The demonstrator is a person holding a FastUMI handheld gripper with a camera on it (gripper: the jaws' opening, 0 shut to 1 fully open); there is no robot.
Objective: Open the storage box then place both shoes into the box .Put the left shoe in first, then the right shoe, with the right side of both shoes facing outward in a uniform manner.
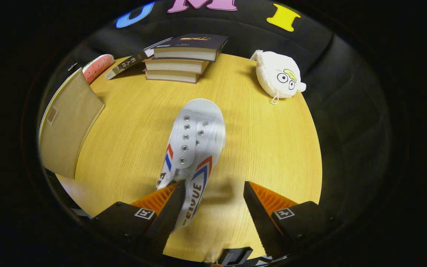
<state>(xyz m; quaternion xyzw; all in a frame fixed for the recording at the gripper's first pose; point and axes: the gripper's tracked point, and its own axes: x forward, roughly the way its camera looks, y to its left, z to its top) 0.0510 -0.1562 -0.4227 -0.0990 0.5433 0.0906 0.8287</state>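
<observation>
A white shoe (198, 137) with red and blue side stripes and metal eyelets lies on the wooden table (269, 148), toe pointing away from me. My gripper (213, 183) is open and hovers over its heel end. The left finger (172, 207) overlaps the shoe's heel opening, while the right finger (261, 211) stands apart from the shoe, over bare table. A tan storage box panel (69, 122) stands at the table's left side, left of the shoe; I cannot see into the box.
Three stacked books (182, 59) sit at the far side of the table with another book (128, 63) leaning beside them. A white plush toy (278, 76) lies far right. A pink cushion-like item (98, 66) rests behind the box.
</observation>
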